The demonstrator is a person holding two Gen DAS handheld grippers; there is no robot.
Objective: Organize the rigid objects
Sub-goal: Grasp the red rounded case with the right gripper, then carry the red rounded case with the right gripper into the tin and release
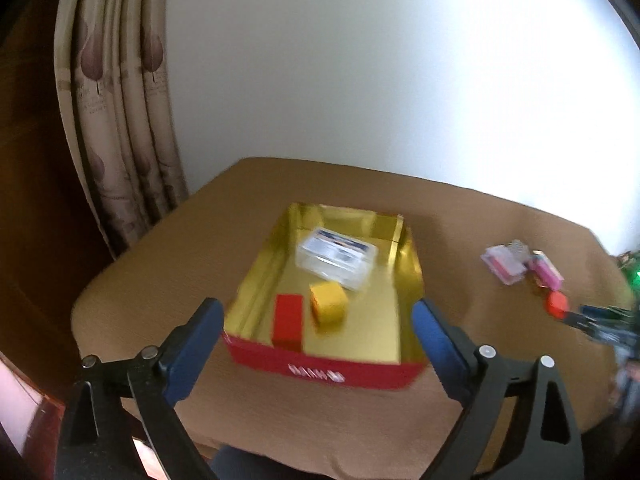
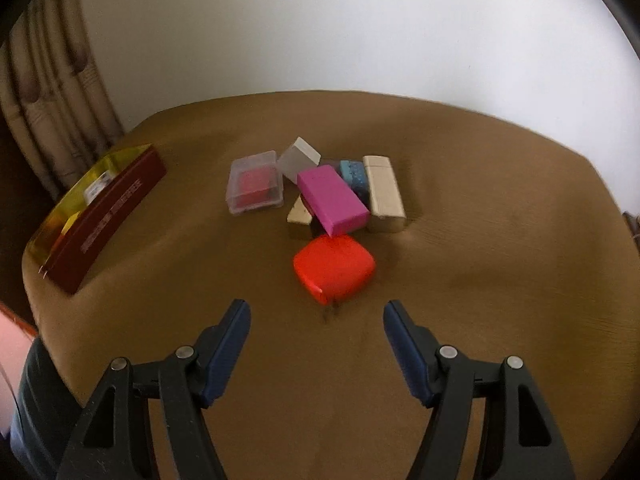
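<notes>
A red tray with a gold inside [image 1: 372, 336] sits on the brown table and holds a clear plastic case [image 1: 338, 258], a yellow cube [image 1: 328, 307] and a red block [image 1: 287, 322]. My left gripper [image 1: 318, 312] is open and empty, just before the tray's near wall. My right gripper [image 2: 316, 318] is open and empty, just short of a red rounded box [image 2: 334, 268]. Behind it lie a magenta box [image 2: 332, 199], a clear case with a red insert [image 2: 255, 188], a frosted white box [image 2: 299, 158], a blue box [image 2: 354, 176] and beige boxes [image 2: 384, 192].
The tray also shows at the left in the right wrist view [image 2: 100, 216]. A patterned curtain [image 1: 120, 120] hangs behind the table's left corner, and a white wall [image 1: 400, 80] is behind the table. The table edge [image 1: 132, 396] is close below the left gripper.
</notes>
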